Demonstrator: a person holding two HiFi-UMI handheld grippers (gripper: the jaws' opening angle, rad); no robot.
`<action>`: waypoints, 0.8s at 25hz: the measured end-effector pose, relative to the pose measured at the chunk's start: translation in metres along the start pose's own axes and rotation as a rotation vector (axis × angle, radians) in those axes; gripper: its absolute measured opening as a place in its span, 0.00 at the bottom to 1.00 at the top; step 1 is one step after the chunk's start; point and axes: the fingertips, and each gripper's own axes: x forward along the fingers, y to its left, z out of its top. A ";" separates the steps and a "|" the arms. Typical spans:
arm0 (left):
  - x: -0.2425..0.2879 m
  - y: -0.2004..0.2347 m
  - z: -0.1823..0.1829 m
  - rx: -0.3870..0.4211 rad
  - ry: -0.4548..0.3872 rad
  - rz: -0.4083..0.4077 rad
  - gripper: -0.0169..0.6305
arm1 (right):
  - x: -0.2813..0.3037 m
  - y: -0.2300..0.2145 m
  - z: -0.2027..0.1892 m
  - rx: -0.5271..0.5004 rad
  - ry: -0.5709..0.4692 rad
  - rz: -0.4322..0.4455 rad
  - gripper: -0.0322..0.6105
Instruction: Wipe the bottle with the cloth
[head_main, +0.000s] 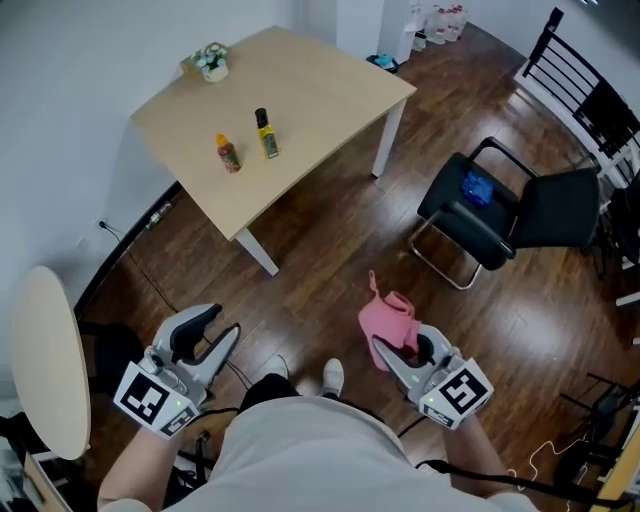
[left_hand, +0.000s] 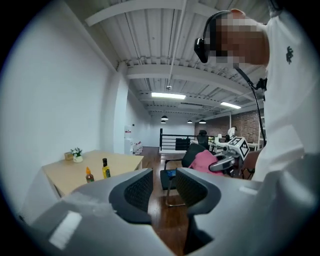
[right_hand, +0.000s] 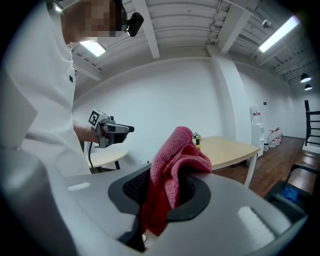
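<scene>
Two bottles stand on the light wooden table (head_main: 330, 90): a yellow one with a black cap (head_main: 265, 133) (left_hand: 106, 168) and a smaller orange-capped one (head_main: 228, 153) (left_hand: 89, 174). Both grippers are held low over the floor, far from the table. My right gripper (head_main: 395, 352) (right_hand: 165, 187) is shut on a pink cloth (head_main: 390, 315) (right_hand: 175, 155), which bunches up above the jaws and hangs down below them. My left gripper (head_main: 220, 325) (left_hand: 164, 187) is shut, with nothing between its jaws. In the right gripper view the cloth hides most of the bottles.
A small potted plant (head_main: 212, 62) sits at the table's far corner. A black chair (head_main: 500, 210) with a blue item (head_main: 478, 187) on its seat stands to the right. A round pale table (head_main: 45, 360) is at my left. Dark wood floor lies between me and the table.
</scene>
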 end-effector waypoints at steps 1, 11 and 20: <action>-0.004 -0.006 0.000 -0.012 -0.012 -0.008 0.26 | -0.003 0.004 -0.002 0.003 0.000 -0.007 0.17; -0.102 -0.022 -0.012 -0.021 -0.115 -0.010 0.25 | 0.008 0.102 0.002 0.010 -0.020 -0.042 0.17; -0.198 -0.020 -0.068 -0.023 -0.098 -0.084 0.26 | 0.035 0.225 0.007 0.026 -0.028 -0.081 0.17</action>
